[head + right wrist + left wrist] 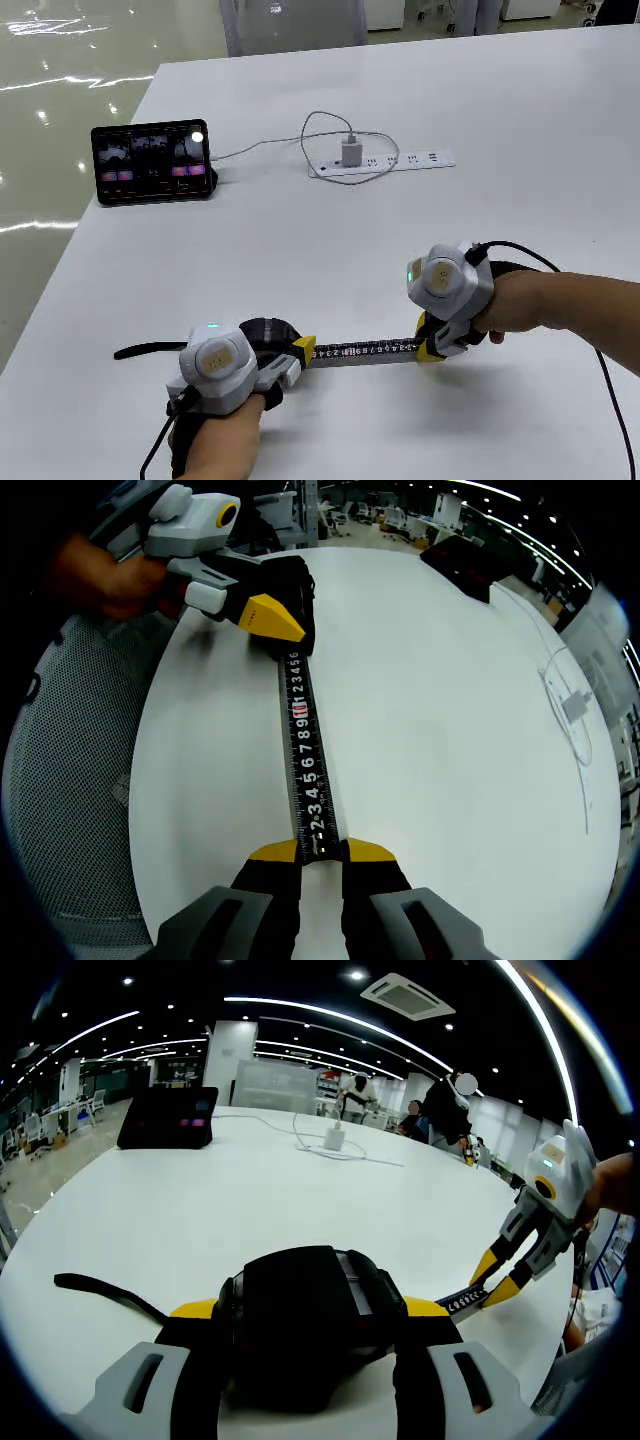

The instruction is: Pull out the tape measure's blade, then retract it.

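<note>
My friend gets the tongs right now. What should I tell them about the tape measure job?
Left tongs: shut on the tape measure case, which sits on the white table.
Right tongs: shut on the tip of the blade.
Done: the blade is pulled out part way, stretched between the two tongs, numbers up.
Left: pull further if wanted, then let the blade retract into the case, probably guiding it back slowly.

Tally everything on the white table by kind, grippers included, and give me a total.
Grippers: 2, left gripper and right gripper
Tape measure: 1
Tablet: 1
Power strip: 1
Charger with its cable: 1
Total: 6
</note>
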`<state>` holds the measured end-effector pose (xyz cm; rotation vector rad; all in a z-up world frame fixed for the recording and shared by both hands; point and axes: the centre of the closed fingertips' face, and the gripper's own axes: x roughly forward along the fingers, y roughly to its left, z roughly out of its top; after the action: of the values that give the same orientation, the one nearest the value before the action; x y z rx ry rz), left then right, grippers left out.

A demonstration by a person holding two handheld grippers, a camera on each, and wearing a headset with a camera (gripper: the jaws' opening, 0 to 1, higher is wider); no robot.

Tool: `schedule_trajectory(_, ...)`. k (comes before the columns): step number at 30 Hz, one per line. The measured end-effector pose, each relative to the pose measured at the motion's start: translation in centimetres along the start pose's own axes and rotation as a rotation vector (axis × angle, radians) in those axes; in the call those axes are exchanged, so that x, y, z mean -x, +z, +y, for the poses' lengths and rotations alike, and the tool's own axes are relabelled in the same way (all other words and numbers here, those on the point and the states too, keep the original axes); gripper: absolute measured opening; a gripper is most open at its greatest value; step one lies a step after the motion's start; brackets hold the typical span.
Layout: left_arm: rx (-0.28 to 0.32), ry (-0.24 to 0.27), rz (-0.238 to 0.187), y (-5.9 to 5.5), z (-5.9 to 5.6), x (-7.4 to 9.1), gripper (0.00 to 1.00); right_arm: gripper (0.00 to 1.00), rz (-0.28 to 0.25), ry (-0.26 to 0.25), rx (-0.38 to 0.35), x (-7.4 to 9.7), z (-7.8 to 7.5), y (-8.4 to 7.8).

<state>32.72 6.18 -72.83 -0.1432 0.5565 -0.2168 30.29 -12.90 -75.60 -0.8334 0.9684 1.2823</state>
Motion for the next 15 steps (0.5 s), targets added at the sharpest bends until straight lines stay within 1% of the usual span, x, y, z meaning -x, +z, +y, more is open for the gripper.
schedule_trajectory(15, 0.002, -0.001, 0.001, 0.0, 0.01, -0.07, 0.66, 0.11, -0.004, 0.0, -0.005, -0.27, 0.02, 0.63)
